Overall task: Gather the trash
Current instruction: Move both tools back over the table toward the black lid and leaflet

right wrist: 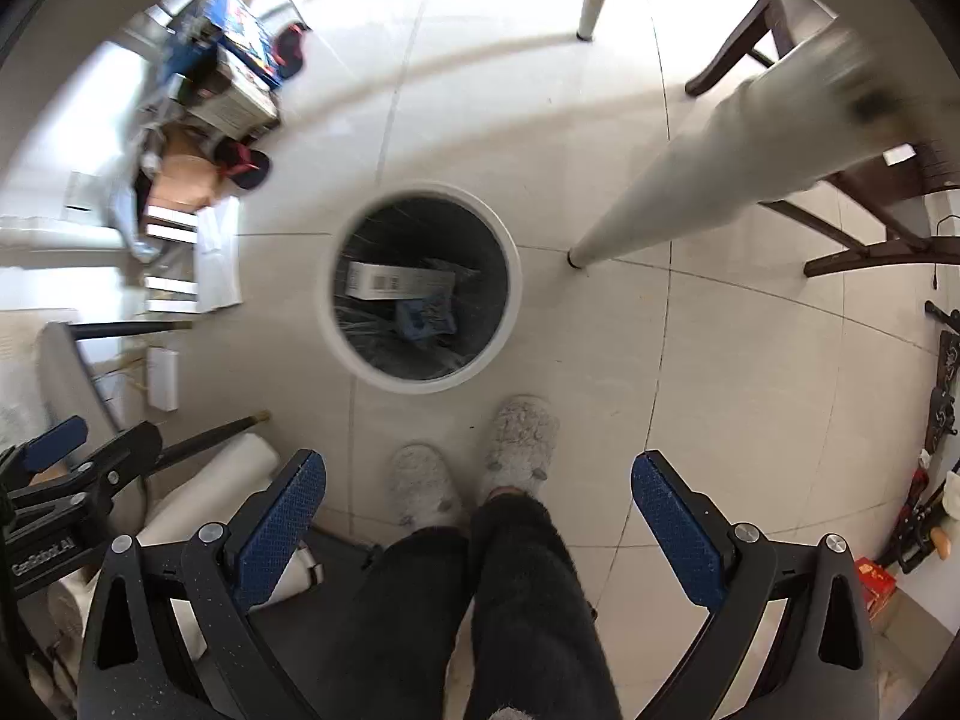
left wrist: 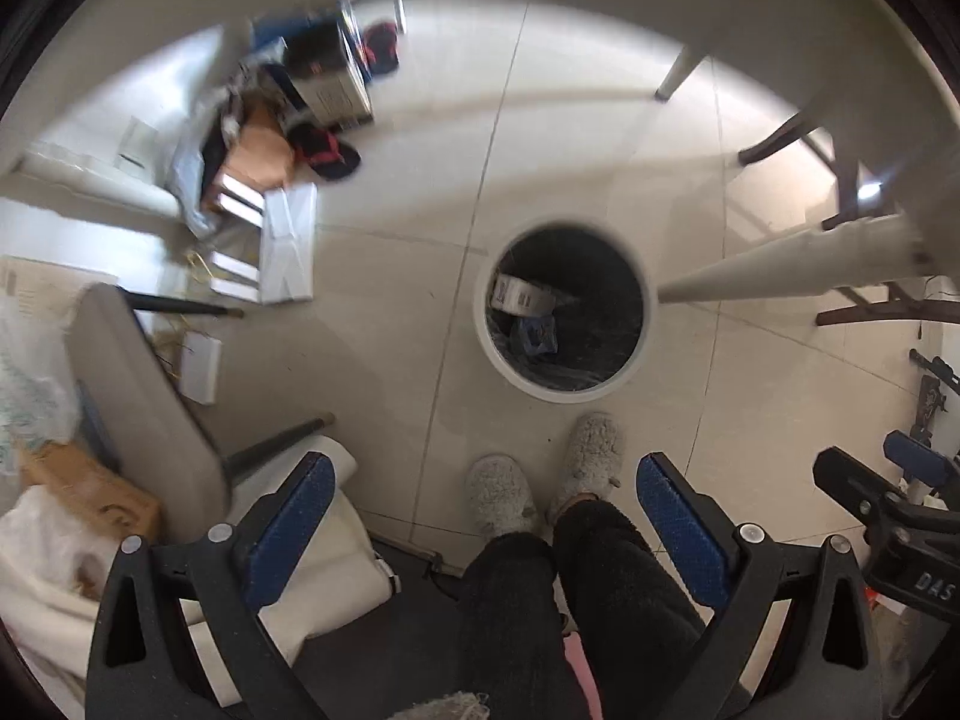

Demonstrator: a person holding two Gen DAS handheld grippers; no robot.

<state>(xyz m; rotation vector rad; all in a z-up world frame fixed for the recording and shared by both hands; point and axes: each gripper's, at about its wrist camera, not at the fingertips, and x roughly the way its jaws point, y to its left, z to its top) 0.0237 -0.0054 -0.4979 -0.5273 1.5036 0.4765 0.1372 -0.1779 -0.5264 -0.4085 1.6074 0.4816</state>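
A round white trash bin [left wrist: 489, 336] with a dark liner stands on the tiled floor; it also shows in the right wrist view [right wrist: 510, 312]. Inside lie a white box with a barcode [right wrist: 390, 281] and a blue wrapper [right wrist: 423, 317]; both show in the left wrist view too, the box [left wrist: 519, 295] and the wrapper [left wrist: 537, 336]. My left gripper [left wrist: 486, 507] is open and empty, high above the floor in front of the bin. My right gripper [right wrist: 480, 501] is open and empty, also above the floor near the bin.
The person's legs and grey slippers [right wrist: 519, 441] stand just before the bin. A white table leg [right wrist: 690, 198] slants at right, with dark wooden chair legs [right wrist: 864, 252] behind. A pile of boxes, shoes and papers [right wrist: 210, 120] lies at left. A beige chair [left wrist: 138, 396] stands lower left.
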